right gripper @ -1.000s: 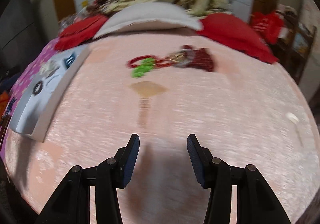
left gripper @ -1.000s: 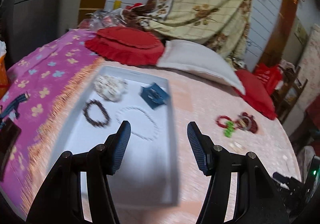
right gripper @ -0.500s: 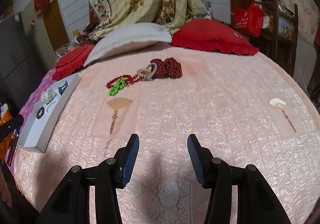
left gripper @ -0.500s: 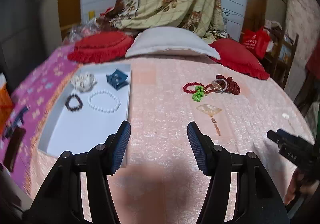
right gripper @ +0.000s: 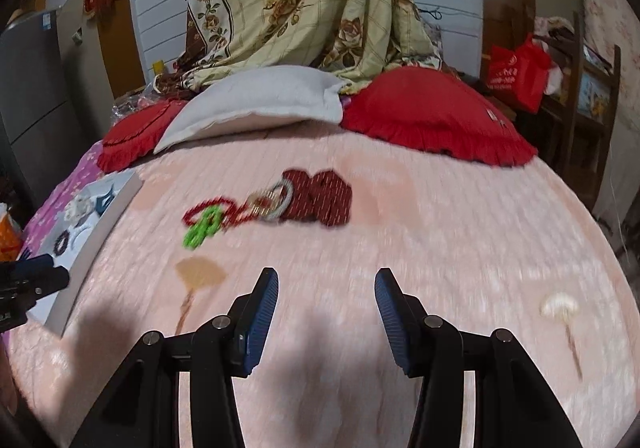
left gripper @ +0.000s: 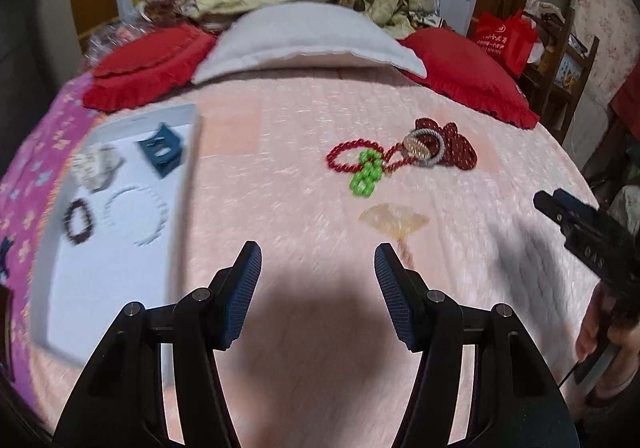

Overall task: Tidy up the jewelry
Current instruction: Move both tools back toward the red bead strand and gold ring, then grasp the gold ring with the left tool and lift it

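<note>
Pink bed (left gripper: 280, 176): tray (left gripper: 120, 280), jewelry (left gripper: 368, 168), pillows (left gripper: 304, 44).

Left hand-held gripper (left gripper: 318, 280), right hand-held gripper (right gripper: 326, 304): black frames, blue ribbed pads (left gripper: 244, 288), silver screws.

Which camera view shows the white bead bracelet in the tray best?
The left wrist view. There the white bead bracelet lies as a full ring on the floor of the white tray, only a little blurred. The right wrist view shows the tray edge-on and far off, so only a small blurred part of the bracelet shows.
</note>
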